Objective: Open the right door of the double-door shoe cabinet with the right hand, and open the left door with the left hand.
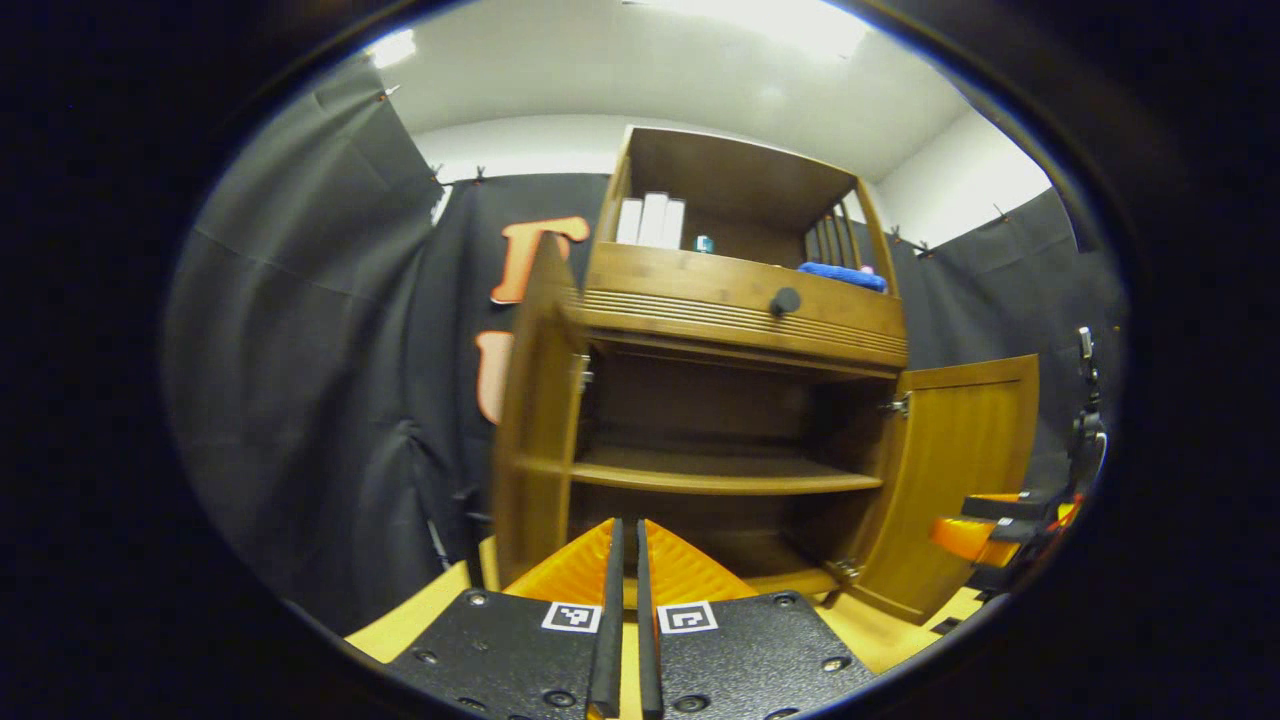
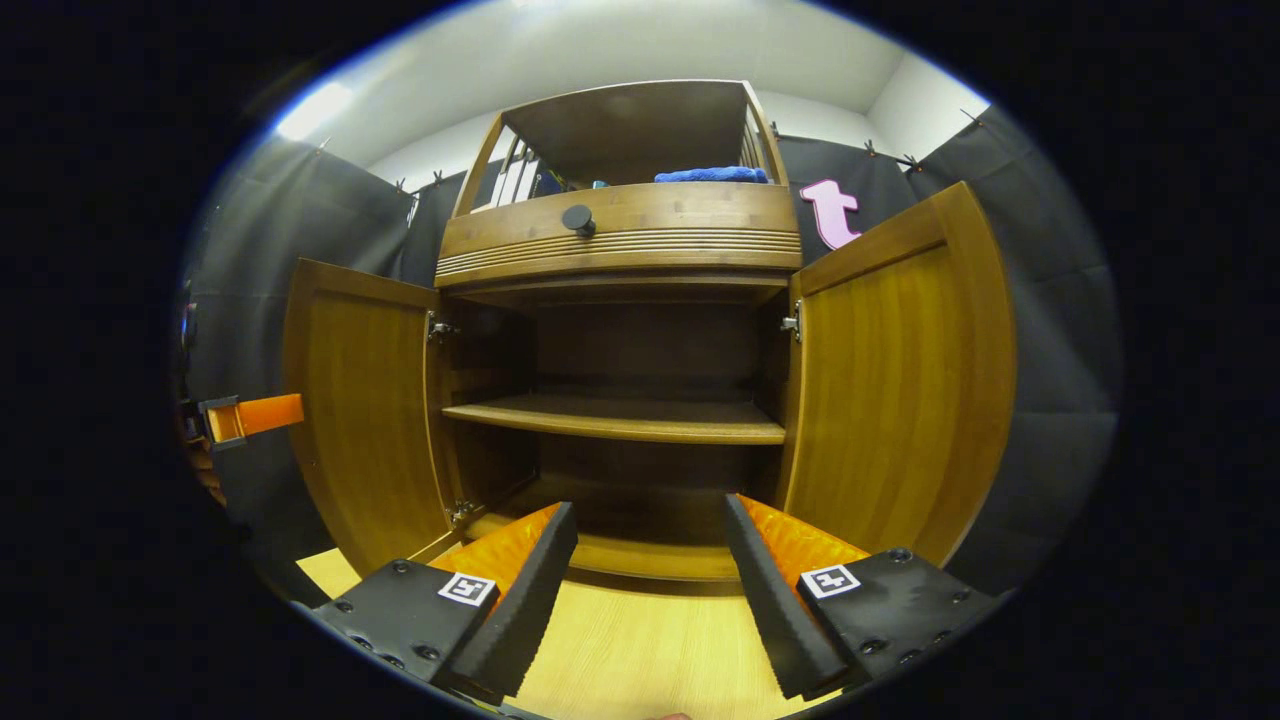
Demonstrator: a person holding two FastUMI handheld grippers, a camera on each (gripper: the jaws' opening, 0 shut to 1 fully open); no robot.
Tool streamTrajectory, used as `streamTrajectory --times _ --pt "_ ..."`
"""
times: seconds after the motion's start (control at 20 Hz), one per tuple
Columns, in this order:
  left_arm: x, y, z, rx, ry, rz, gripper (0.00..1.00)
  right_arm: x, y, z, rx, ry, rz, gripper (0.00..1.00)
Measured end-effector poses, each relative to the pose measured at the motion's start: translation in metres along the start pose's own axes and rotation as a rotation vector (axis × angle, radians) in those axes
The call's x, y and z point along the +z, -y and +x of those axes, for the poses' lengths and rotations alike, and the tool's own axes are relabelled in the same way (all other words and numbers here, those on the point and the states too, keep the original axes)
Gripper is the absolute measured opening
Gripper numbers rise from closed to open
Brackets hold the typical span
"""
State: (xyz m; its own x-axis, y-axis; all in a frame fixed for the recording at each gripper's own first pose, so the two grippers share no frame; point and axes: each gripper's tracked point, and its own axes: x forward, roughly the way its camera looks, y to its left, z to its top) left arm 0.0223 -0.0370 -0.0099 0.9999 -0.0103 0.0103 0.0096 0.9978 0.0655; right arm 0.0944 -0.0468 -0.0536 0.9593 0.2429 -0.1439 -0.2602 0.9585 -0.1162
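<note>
Doors (two) (image 2: pixel 365 420) (image 2: pixel 895 390) open wide on one shoe cabinet (image 2: pixel 620 235).

Bright overhead light, dark cabinet interior, strong fisheye bending.

We see ceiling light glare at twelve and eleven o'clock in the left gripper view, and a softer bright patch at ten o'clock in the right gripper view. We find the shoe cabinet (image 2: pixel 620 300) evenly lit outside, its recess shadowed behind the shelf (image 2: pixel 615 420). The right door (image 2: pixel 890 380) shines warmly along its grain. The left door (image 1: pixel 535 420) looks slightly smeared at nine o'clock. Straight edges bow toward the rims, and we lose detail at three o'clock.
</note>
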Motion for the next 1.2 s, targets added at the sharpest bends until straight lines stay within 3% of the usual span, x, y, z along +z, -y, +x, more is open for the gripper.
streamTrajectory --times 0.15,0.2,0.35,0.4,0.45,0.55,0.7,0.95,1.0,1.05,1.2 --pt "0.001 0.029 0.026 -0.036 0.009 0.02 0.08 -0.002 0.012 -0.008 -0.039 0.001 0.004 0.89" --pt "-0.001 0.037 0.033 -0.042 0.005 0.022 0.0 -0.004 0.015 -0.01 -0.051 0.0 0.005 0.89" --pt "-0.015 0.057 0.046 -0.051 -0.021 0.019 0.09 -0.008 0.026 -0.016 -0.088 0.001 0.017 0.89" --pt "-0.02 0.063 0.051 -0.061 -0.029 0.008 0.02 -0.008 0.03 -0.017 -0.097 0.004 0.024 0.89" --pt "-0.025 0.069 0.052 -0.069 -0.036 -0.001 0.11 -0.008 0.032 -0.017 -0.104 0.005 0.031 0.89" --pt "-0.027 0.067 0.06 -0.042 -0.035 0.0 0.05 -0.009 0.038 -0.017 -0.118 0.007 0.034 0.89" --pt "-0.033 0.072 0.067 -0.041 -0.03 -0.009 0.22 -0.01 0.046 -0.015 -0.132 0.007 0.037 0.89" --pt "-0.036 0.073 0.074 -0.029 -0.025 0.016 0.72 -0.012 0.052 -0.015 -0.127 0.004 0.038 0.9" --pt "-0.036 0.074 0.074 -0.035 -0.025 0.014 0.77 -0.013 0.052 -0.013 -0.123 0.004 0.037 0.9" --pt "-0.036 0.074 0.072 -0.037 -0.023 0.009 0.89 -0.013 0.051 -0.012 -0.12 0.004 0.036 0.9" --pt "-0.034 0.073 0.075 -0.028 -0.007 0.009 0.92 -0.013 0.047 -0.007 -0.105 0.003 0.038 0.9"
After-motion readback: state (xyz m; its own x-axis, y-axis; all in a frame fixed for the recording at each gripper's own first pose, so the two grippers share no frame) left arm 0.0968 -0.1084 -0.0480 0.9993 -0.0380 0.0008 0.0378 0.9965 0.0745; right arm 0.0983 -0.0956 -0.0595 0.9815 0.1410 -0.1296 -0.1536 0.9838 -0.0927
